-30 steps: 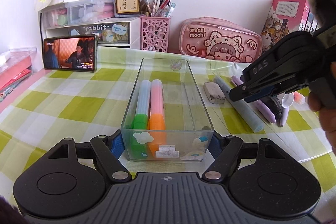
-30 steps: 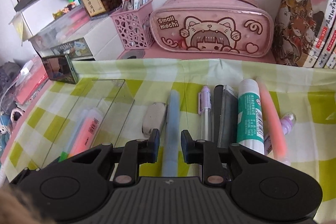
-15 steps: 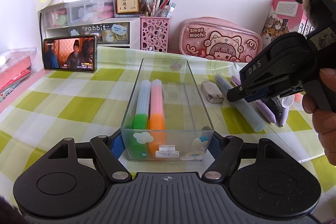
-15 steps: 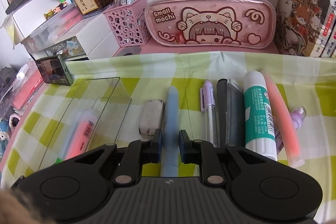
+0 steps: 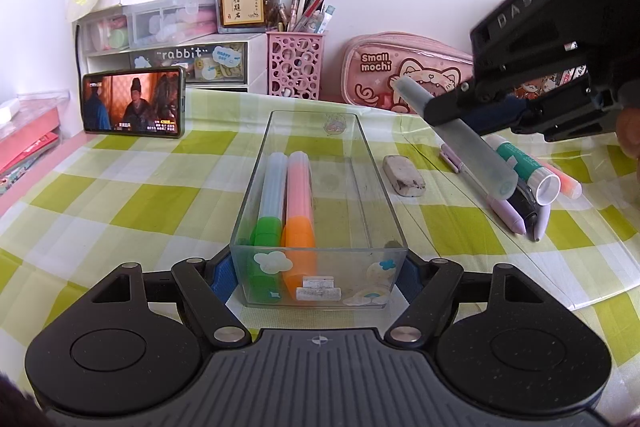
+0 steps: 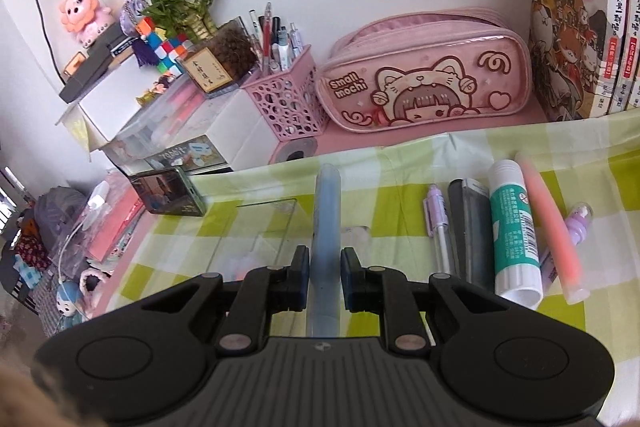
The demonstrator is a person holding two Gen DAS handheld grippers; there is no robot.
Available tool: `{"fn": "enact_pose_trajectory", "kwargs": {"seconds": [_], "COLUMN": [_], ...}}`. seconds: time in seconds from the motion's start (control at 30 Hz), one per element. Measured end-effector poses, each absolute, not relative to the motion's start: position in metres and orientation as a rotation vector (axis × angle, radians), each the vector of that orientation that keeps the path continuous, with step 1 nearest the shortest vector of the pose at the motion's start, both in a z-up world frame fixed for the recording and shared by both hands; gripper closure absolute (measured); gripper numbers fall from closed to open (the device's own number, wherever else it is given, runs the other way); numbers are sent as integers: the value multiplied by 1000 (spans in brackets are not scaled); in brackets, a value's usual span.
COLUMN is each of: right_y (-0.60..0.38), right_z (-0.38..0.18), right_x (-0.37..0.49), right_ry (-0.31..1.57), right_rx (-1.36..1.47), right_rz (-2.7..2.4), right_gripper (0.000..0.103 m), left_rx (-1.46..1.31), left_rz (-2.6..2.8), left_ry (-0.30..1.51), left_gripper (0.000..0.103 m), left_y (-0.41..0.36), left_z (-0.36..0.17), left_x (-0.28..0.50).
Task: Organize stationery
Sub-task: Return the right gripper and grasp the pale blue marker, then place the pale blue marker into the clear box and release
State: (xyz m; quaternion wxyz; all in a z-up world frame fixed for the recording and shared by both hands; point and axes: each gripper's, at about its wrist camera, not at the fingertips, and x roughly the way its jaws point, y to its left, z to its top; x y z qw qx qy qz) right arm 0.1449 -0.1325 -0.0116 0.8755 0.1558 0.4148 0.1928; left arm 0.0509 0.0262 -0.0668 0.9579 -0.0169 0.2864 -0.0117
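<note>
The left gripper [image 5: 319,273] clamps the near end of the clear tray [image 5: 372,163] on the checked cloth [image 5: 120,195]. The right gripper [image 6: 324,267] pinches the pale-blue marker [image 6: 327,203] at two o'clock — raised off the cloth, above the eraser [image 5: 404,175] and pens [image 5: 504,211]. Tray's right half lies bare.

right tongs [image 6: 324,267] pinch a pale blue marker [image 6: 327,227] above the checked tablecloth [image 6: 400,203]
</note>
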Motion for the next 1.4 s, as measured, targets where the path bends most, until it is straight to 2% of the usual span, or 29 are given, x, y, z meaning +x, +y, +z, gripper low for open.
{"fn": "enact_pose_trajectory", "kwargs": {"seconds": [0.67,1.4], "right_y": [-62,-58], "right_z": [-22,-31], "right_x": [155,159], "right_ry": [982,1024], "right_rx": [217,167], "right_rz": [506,491], "right_gripper": [87,87], "left_rx": [-34,-31], "left_rz": [-24,-22], "left_ry": [581,581], "left_gripper": [29,29], "left_y": [26,23], "left_z": [-67,-67], "left_x": [51,52]}}
